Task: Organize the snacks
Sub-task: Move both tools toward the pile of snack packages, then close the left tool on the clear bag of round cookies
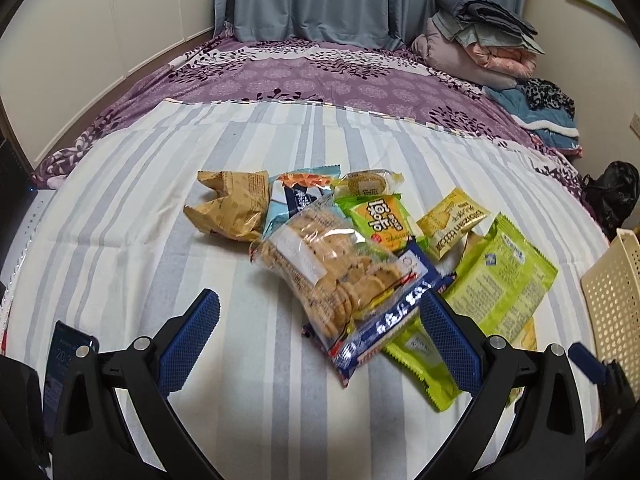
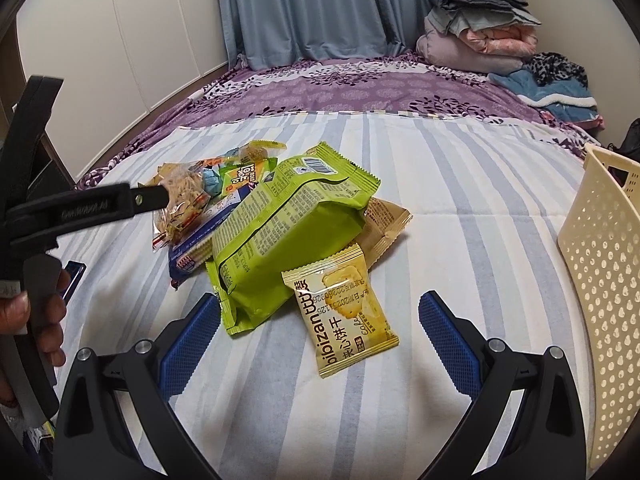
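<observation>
Evidently light and crinkly, the yellow cracker packet (image 2: 346, 318) lies between the released right claw (image 2: 320, 336) fingers; pinch its flat middle.

The small yellow biscuit packet (image 2: 347, 316) reads "bibizan" with Chinese characters and "Cake"; the green-yellow packet (image 1: 379, 220) bears Korean lettering.

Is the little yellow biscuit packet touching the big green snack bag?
Touching. The right wrist view shows the little yellow biscuit packet with its top edge leaning on the big green snack bag, no sheet showing between.
</observation>
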Demonstrator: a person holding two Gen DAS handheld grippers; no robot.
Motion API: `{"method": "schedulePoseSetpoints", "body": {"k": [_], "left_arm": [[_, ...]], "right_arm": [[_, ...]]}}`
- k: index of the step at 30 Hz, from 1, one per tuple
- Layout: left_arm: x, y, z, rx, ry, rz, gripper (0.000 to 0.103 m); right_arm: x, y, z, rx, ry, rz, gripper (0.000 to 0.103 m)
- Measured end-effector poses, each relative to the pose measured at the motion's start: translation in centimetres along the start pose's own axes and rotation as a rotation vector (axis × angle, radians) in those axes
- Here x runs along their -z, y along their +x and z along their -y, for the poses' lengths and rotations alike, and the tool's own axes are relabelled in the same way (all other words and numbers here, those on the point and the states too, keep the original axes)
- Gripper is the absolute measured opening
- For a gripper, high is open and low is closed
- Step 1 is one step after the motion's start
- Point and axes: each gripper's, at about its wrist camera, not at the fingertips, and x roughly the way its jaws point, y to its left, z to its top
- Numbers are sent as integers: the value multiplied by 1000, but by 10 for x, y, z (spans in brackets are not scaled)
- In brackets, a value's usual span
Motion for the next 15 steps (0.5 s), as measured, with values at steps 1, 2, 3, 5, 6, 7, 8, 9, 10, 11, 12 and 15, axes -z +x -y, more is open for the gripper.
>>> {"method": "schedulePoseSetpoints", "body": {"k": [1, 2, 3, 5, 6, 7, 8, 9, 10, 11, 12, 15], "left_arm": [[-3, 4, 1, 1, -5, -2, 101], [-5, 8, 2, 3, -12, -4, 101], [-7, 12, 3, 1, -18, -9, 101], [-11, 21, 3, 0, -40, -21, 101], [-13, 25, 3, 2, -53, -26, 101], [-15, 30, 2, -2, -67, -32, 101], [-16, 34, 0, -7, -79, -38, 101], [-17, 39, -3, -9, -98, -44, 101], [-18, 43, -5, -4, -116, -48, 101], [-19, 47, -7, -3, -134, -55, 101], [-21, 52, -9, -10, -152, -66, 101], [-23, 61, -14, -11, -183, -82, 101]], "right_arm": [[1, 1, 0, 1, 1, -2, 98], [1, 2, 0, 2, 2, -3, 98], [2, 2, 1, 4, 4, -5, 98], [2, 4, 2, 6, 6, -8, 98], [2, 4, 2, 8, 8, -9, 98], [2, 5, 2, 9, 9, -11, 98], [2, 6, 2, 10, 9, -13, 98], [2, 7, 3, 11, 11, -16, 98], [2, 8, 3, 12, 12, -19, 98], [2, 10, 4, 13, 13, -22, 98], [2, 11, 5, 14, 13, -25, 98], [2, 14, 6, 14, 12, -30, 98]]}}
